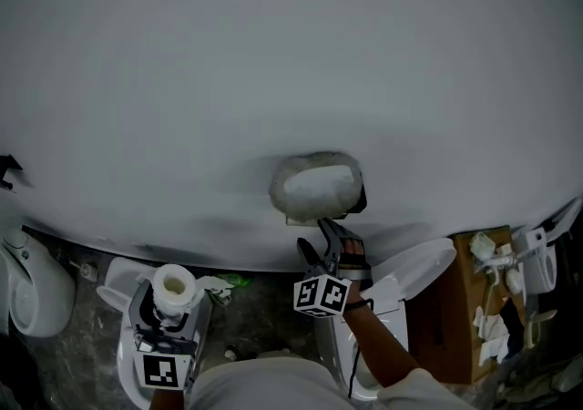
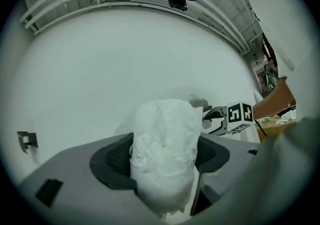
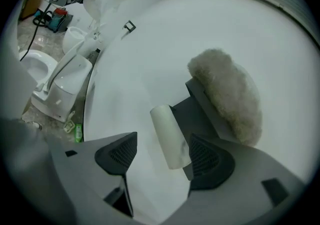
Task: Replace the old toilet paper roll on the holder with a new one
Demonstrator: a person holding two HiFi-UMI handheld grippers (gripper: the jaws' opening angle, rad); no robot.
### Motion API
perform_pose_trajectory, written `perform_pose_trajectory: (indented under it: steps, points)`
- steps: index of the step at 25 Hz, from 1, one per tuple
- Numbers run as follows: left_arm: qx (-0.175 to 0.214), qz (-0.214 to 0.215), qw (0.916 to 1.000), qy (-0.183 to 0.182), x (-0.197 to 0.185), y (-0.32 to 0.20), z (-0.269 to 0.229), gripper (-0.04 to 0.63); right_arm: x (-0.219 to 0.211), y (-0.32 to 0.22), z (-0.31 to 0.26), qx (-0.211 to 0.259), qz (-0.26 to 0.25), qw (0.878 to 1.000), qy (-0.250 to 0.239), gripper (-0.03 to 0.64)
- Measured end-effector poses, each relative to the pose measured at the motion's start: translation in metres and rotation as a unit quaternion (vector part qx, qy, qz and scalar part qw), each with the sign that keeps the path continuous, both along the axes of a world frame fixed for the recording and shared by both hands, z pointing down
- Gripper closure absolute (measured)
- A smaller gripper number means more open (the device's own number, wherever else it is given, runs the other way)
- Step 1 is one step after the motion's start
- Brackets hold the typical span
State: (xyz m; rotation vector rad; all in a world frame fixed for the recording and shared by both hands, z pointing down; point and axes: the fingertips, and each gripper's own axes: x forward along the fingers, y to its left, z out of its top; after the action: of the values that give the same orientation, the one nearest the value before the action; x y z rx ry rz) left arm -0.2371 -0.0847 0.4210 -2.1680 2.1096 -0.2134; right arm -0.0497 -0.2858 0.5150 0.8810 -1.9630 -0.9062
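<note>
On the white wall hangs a dark holder [image 1: 353,201] [image 3: 199,113] under a fuzzy grey-white cover [image 1: 315,186] [image 3: 228,94]. The old roll [image 3: 169,136], a thin white tube, sits on it. My right gripper [image 1: 321,240] [image 3: 162,151] stands open just below the holder; the old roll lies between its jaws, close to the right one, and neither pad presses on it. My left gripper [image 1: 171,310] [image 2: 164,155] is low at the left, shut on a full new roll [image 1: 173,286] [image 2: 165,129] of crinkled white paper. The right gripper's marker cube [image 2: 239,115] also shows in the left gripper view.
White toilets [image 1: 36,285] [image 3: 60,89] stand on the mottled floor under the wall. A cardboard box [image 1: 460,312] with white fittings is at the right. A green scrap [image 1: 235,280] lies on the floor. A small bracket [image 2: 27,140] [image 3: 129,26] is fixed to the wall.
</note>
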Motion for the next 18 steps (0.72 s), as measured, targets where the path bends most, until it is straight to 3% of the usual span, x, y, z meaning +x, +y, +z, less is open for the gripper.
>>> perform_pose_trajectory:
  steps: [9,18]
  points:
    - [0.0,-0.049,0.9988,0.003,-0.025,0.028,0.003,0.265,-0.015,-0.017,0.003,0.008,-0.015,0.999,0.028,0.319]
    - [-0.001,-0.065,0.9979,0.003,-0.033,0.037,0.004,0.265,-0.024,-0.022,0.006,0.011,-0.022,0.999,0.039,0.347]
